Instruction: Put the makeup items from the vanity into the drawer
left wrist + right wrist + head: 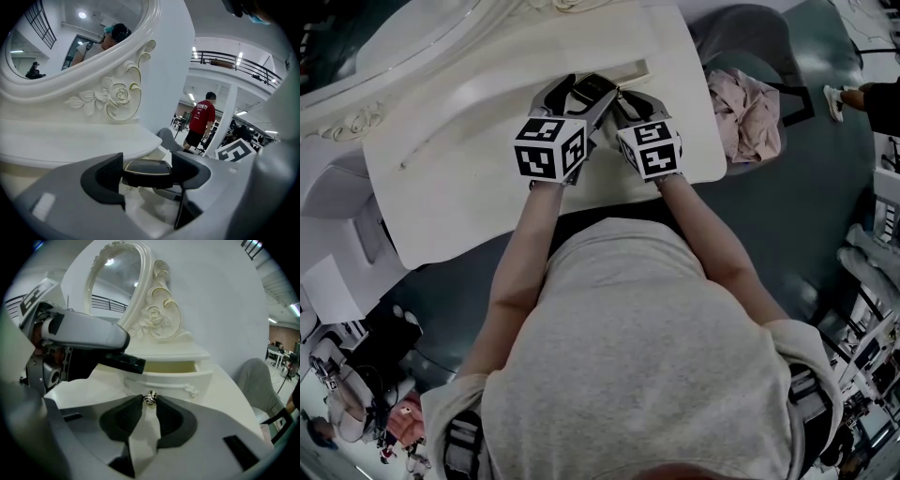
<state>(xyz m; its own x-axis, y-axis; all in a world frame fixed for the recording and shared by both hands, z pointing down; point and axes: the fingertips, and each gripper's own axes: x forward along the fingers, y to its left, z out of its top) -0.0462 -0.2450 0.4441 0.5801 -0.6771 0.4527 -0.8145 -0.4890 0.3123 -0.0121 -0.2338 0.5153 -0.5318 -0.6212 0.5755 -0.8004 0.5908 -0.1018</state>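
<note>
Left gripper: the left gripper point(147, 174) is clamping a flat black compact point(149, 167) with a gold rim line, jaws partly closed on its two ends.
Compact position: it is hanging level above the white counter point(469, 187), just beside the small drawer point(173, 367), and is not yet inside.
Right gripper: the right gripper point(150, 405) is pinching the drawer's small metal knob point(150, 399), jaws nearly together around it.
Drawer: it is standing pulled out below the carved mirror frame point(119, 96), its cream interior showing; no contents are visible from here.
Why so held: the right gripper is likely holding the drawer open and steady while the left is bringing the compact in flat, so that it passes under the low shelf above the opening.
Writing: the compact is showing no readable brand. The marker cubes are carrying only black-and-white squares. The print on a bystander's red shirt point(202, 115) is too small to read.
</note>
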